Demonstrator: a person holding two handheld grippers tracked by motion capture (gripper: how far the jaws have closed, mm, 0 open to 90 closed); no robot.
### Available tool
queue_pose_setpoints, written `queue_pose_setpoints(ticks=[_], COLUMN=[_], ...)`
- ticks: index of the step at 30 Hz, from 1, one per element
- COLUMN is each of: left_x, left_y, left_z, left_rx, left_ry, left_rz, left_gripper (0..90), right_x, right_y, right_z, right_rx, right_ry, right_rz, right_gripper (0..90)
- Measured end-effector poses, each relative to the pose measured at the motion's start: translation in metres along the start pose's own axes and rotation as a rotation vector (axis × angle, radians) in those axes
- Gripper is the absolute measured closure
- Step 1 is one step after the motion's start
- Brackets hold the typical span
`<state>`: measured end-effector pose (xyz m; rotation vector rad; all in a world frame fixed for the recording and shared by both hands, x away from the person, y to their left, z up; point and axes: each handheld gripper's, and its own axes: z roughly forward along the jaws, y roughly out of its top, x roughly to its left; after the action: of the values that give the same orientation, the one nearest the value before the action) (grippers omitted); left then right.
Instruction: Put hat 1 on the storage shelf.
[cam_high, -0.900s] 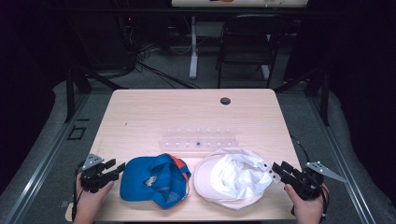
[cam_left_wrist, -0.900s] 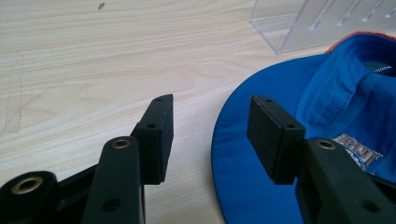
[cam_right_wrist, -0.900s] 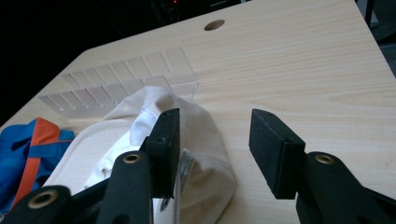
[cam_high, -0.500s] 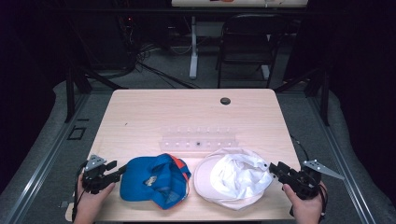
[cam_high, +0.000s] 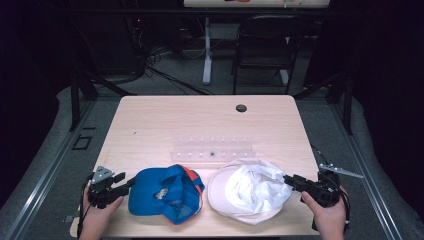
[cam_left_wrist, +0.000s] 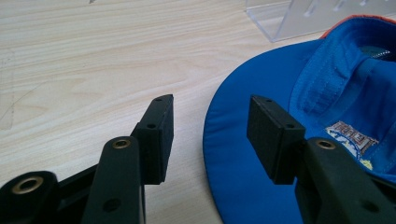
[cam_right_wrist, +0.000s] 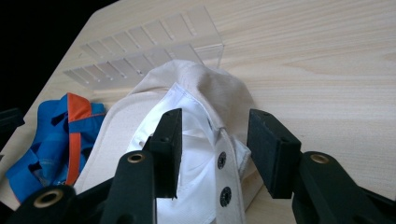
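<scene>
You are looking at no fully readable wording: a small embroidered emblem (cam_left_wrist: 356, 138) is showing inside the blue cap (cam_left_wrist: 261, 154) in the left gripper view, its blocky white letters sitting too blurred and cropped to spell out. Nothing else is carrying text.

Left claw (cam_high: 131, 182): matte black body, grey three-cornered plate on top, black cable trailing behind.
Right claw (cam_high: 287, 180): matte black body, grey three-cornered plate, black cable.
Jaws: flat rectangular black pads, small recessed screw holes.
Linkages: black arms with brass-coloured pivot bushings.
Hands (cam_high: 327, 216): bare, no sleeves visible.
</scene>
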<state>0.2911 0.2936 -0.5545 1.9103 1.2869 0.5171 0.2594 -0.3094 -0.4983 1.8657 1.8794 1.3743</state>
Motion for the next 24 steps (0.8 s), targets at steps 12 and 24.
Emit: queue_pose_setpoints(ticks=[12, 24], left_x=[-0.001, -0.001], left_y=[0.000, 0.000], left_z=[0.002, 0.002], left_rx=[-0.004, 0.000], left_ry=[-0.003, -0.008], left_rz=[0.000, 0.001], left_gripper=[51.6, 51.1], right_x=[0.006, 0.006], right_y=[0.022, 0.036], right_z=[0.002, 0.007], right_rx=[0.190, 0.313], right_ry=[-0.031, -0.048], right_rz=[0.007, 0.061], right_gripper=[55.1, 55.5])
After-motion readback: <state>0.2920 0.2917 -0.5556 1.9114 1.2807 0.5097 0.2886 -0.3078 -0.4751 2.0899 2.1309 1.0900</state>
